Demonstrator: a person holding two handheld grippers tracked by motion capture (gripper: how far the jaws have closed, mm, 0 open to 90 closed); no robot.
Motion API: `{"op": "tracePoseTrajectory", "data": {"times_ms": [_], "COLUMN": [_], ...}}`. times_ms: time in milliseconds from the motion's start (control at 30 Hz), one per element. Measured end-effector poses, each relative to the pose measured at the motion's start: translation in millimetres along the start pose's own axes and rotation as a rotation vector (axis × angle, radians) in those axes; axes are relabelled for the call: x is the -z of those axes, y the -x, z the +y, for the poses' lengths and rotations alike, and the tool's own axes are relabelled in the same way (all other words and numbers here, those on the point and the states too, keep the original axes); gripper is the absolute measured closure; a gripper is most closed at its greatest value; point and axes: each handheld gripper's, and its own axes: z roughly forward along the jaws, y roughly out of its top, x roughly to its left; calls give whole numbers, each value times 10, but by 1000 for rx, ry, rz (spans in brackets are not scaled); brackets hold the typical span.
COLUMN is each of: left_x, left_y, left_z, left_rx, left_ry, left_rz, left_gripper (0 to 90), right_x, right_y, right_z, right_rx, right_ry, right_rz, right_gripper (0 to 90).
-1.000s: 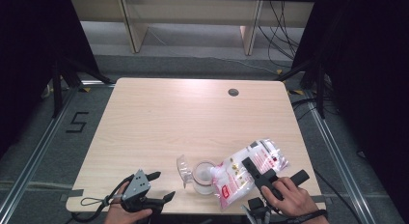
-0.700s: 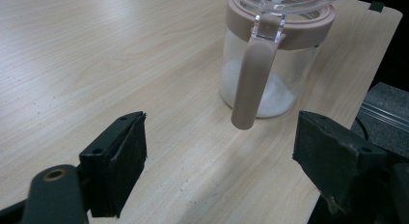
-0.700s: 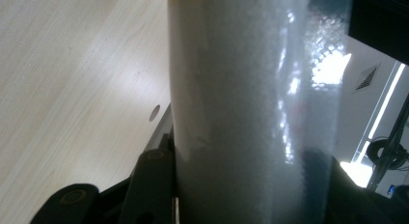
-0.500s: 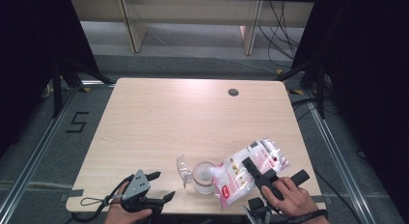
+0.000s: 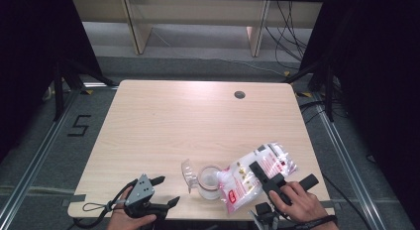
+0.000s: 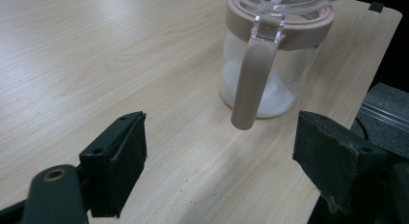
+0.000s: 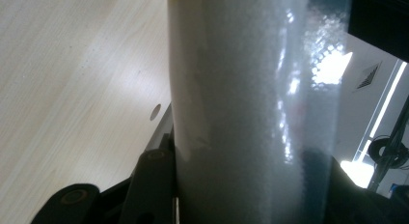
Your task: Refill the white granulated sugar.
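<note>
Left gripper (image 5: pixel 159 191) jaws wide apart — right gripper (image 5: pixel 257 171) jaws clamped.

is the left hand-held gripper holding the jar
No, in the left gripper view the left hand-held gripper stands open, its jaws apart on either side, short of the jar and not touching it.

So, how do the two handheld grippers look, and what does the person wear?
Both grippers, left gripper and right gripper, are black with blocky jaws. The left carries a grey three-cornered plate and a looping black cable. The right hand has a dark wristband; forearms look bare.
</note>
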Motion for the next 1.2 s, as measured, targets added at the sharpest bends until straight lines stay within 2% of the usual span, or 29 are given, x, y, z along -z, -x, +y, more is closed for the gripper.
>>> {"op": "tracePoseTrajectory", "data": {"times_ms": [200, 1200], "left_x": [0, -1], "left_y": [1, 0], "left_z": [0, -1], "left_rx": [0, 0], "left_ry": [1, 1], "left_rz": [0, 0], "left_gripper": [189, 189], "right_x": [2, 3], "right_y": [0, 3], "right_z": [11, 3], "right_rx": [4, 0], "right_ry": [5, 4], "right_rz": [-12, -6], "right_gripper": [643, 646]}}
